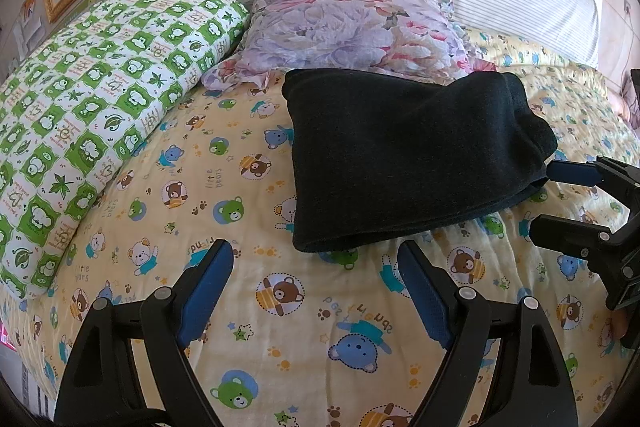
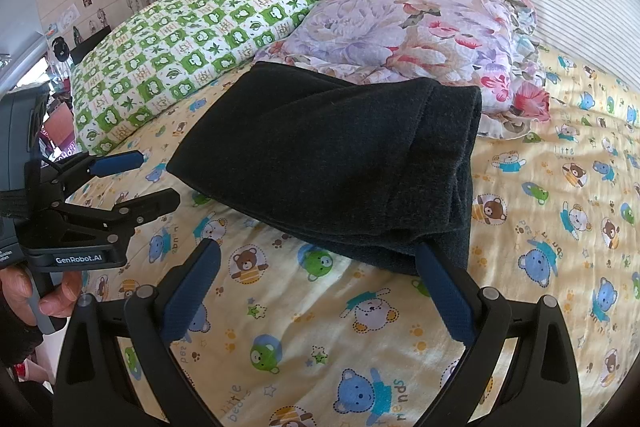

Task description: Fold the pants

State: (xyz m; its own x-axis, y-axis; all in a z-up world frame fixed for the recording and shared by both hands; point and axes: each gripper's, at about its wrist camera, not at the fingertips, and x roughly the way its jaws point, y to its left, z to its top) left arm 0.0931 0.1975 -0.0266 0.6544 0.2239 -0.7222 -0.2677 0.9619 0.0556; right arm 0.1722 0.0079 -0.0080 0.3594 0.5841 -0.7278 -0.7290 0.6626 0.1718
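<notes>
Both tongs spread, pinching nothing — left tongs (image 1: 316,263), right tongs (image 2: 316,263). Dark pants (image 1: 404,155) lie folded on the bedsheet (image 1: 304,339), far edge against the floral pillow (image 1: 340,27). Looks near done — press the layered right edge flat.

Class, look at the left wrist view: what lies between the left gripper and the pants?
Only bare bear-print sheet lies between the open left gripper and the folded pants; nothing else sits there, as the left wrist view shows.

Bear-print bed (image 1: 320,327) bearing folded dark pants (image 1: 400,155), green checked pillow (image 1: 100,99) and floral pillow (image 1: 340,27).
</notes>
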